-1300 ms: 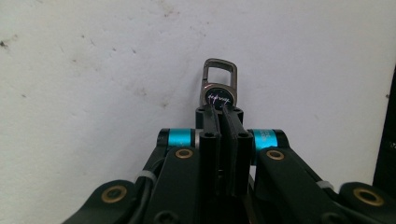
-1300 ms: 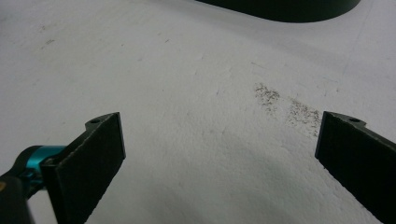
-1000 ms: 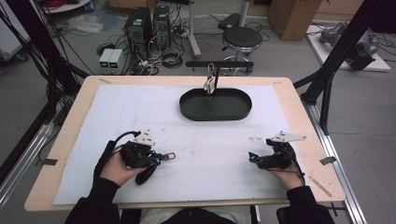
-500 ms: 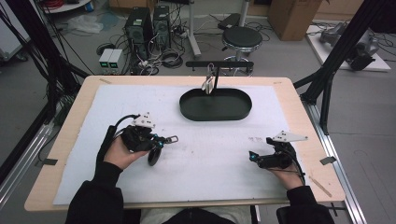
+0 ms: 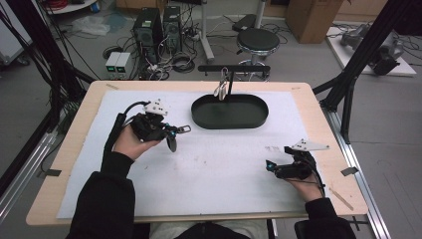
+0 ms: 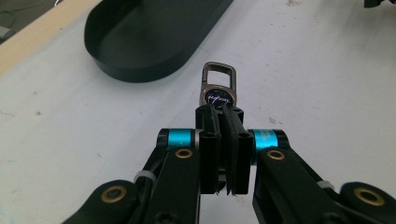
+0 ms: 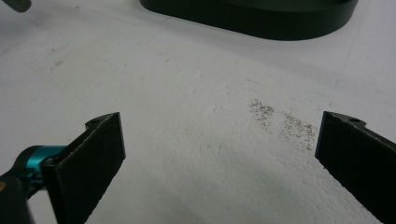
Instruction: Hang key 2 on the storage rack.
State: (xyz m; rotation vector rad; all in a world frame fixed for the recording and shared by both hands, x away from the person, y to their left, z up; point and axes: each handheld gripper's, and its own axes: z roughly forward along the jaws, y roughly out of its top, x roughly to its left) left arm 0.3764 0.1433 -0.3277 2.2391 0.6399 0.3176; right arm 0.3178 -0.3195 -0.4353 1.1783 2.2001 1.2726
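I see the table (image 5: 318, 124) from above, its wooden edge framing a white mat (image 5: 219, 169) that covers most of the top. On the far half of the mat, near the middle, sits a black oval tray (image 5: 230, 121); it also shows in the left gripper view (image 6: 140, 42) and along the top of the right gripper view (image 7: 261, 18). Behind the tray's far rim stands a small black stand (image 5: 234, 68) with a pale item hanging from its bar; I cannot make out what that item is.

My left gripper (image 5: 171, 133) is held up over the mat just left of the tray, with the hand (image 5: 130, 142) wrapped around its body. Its jaws are pressed together on a keyring (image 6: 218, 91), a metal clip with a round dark badge and a rectangular loop that sticks out past the jaw tips toward the tray. From above the keyring (image 5: 182, 129) reads as a small loop between gripper and tray, apart from the tray's rim.

My right gripper (image 5: 271, 167) rests low at the near right of the mat, well apart from the tray. Its jaws stand spread wide with bare mat between them. A faint grey smudge (image 7: 282, 122) marks the mat just ahead of them.
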